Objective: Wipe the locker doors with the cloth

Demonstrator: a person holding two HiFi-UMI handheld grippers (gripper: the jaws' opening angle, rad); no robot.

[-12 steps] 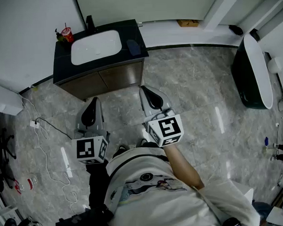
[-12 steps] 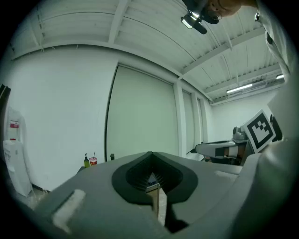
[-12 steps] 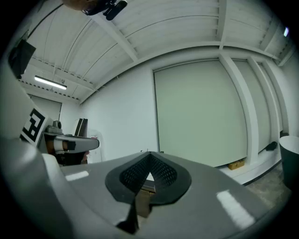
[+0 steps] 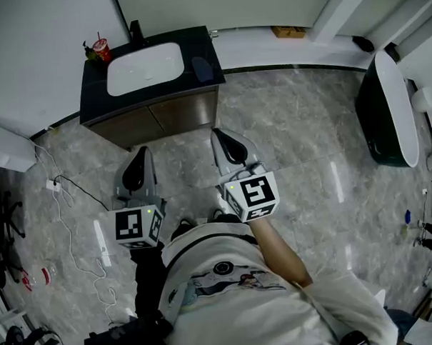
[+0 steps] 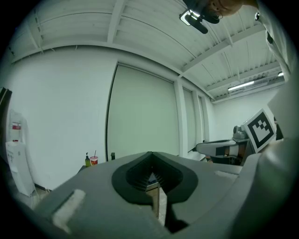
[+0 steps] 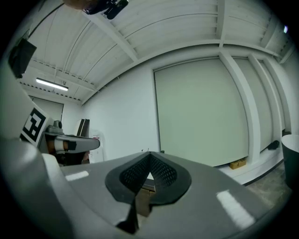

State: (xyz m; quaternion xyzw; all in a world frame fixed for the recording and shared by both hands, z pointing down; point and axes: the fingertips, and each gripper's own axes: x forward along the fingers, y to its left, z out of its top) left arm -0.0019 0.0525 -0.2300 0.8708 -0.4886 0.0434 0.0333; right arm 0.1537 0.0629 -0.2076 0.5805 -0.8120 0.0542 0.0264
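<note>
Floor (image 4: 292,122): grey veined stone-look tile, polished, streaked with glare.
Tabletop (image 4: 95,95): black, glossy.
Basin (image 4: 143,68): white, glazed, smooth.
Cabinet doors (image 4: 178,120): brown wood grain, matt.
Tub (image 4: 392,103): dark gloss outside, white gloss inside.
Left claw (image 5: 154,182), right claw (image 6: 147,175): grey matt plastic shells. Black pads (image 5: 140,175), ribbed on the left, fine mesh on the right.
Shirt (image 4: 229,303): white cloth.

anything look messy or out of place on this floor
A loose white cable snakes across the floor at left from a power strip, a trip hazard. What looks like a bottle lies on its side nearby. No spill or damage shows.
</note>
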